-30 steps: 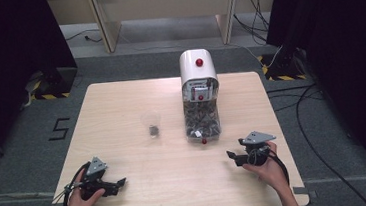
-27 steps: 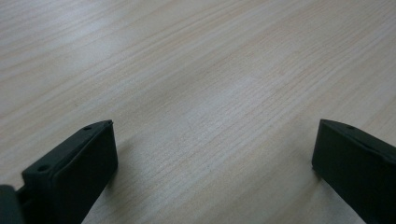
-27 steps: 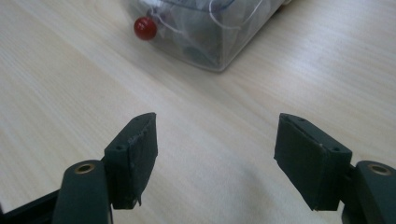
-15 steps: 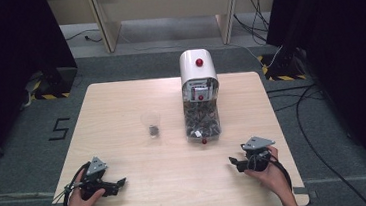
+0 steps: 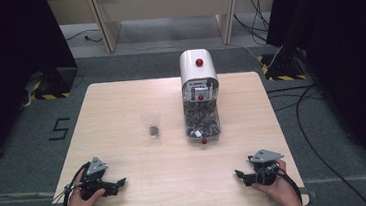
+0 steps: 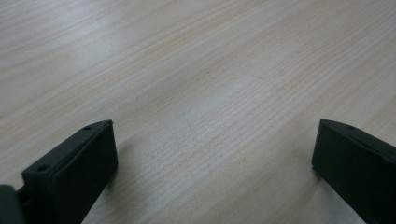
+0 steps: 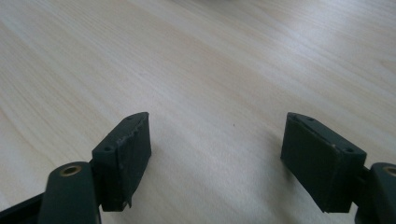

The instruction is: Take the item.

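Jaws on my right gripper (image 5: 241, 175) have just been opening; they now stand wide apart with nothing but bare wood between them, as the right gripper view shows. That hand has also drawn back toward me since a second ago, from roughly 3 o'clock of the table's middle down to about 4 o'clock near the front edge. My left gripper (image 5: 119, 182) has not stirred; it sits near 8 o'clock, jaws spread wide over the empty table (image 5: 121, 103), grasping nothing.

I read this as a resting pose: both hands parked at the near edge, nothing held, so either a step has just closed or none is under way yet.

Nearest things to work with are the small clear cup (image 5: 151, 124), which stands a little left of centre with something dark in its bottom, and the white dispenser (image 5: 200, 99) at about 1 o'clock of centre, well apart from both grippers. The cup is beside the dispenser, not under its outlet.

What I can't settle: what the dark bit in the cup is, what fills the dispenser's clear body, and what the small red part (image 5: 204, 141) at its base does. Both gripper views look on plain tabletop.
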Motion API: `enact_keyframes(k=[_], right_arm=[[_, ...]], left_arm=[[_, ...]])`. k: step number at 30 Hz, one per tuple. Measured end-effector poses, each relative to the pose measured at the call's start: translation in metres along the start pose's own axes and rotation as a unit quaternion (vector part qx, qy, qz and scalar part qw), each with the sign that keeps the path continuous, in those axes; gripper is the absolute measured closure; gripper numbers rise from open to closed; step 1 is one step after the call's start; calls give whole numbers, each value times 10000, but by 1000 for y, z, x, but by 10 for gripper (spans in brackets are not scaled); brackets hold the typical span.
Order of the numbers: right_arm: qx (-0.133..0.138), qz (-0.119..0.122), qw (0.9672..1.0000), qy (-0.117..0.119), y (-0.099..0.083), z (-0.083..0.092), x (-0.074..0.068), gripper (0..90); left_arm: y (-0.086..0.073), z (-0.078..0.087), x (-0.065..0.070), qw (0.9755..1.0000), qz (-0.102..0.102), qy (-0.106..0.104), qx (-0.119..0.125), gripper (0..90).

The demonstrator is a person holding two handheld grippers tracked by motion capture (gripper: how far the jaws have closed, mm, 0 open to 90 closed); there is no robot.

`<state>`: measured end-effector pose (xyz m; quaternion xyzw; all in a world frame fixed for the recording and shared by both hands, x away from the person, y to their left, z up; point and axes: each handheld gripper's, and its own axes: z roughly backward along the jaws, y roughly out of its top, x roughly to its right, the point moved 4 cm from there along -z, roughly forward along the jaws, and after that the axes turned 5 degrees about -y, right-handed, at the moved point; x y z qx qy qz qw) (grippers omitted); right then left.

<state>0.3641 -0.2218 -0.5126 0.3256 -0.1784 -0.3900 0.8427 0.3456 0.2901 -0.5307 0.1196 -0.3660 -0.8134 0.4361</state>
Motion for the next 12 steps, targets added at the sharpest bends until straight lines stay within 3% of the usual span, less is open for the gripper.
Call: enact_keyframes(k=[12], right_arm=[[57, -22, 10000, -31, -3, 2, -1, 233]], left_arm=[[0, 0, 0, 10000, 6, -3, 5, 0]])
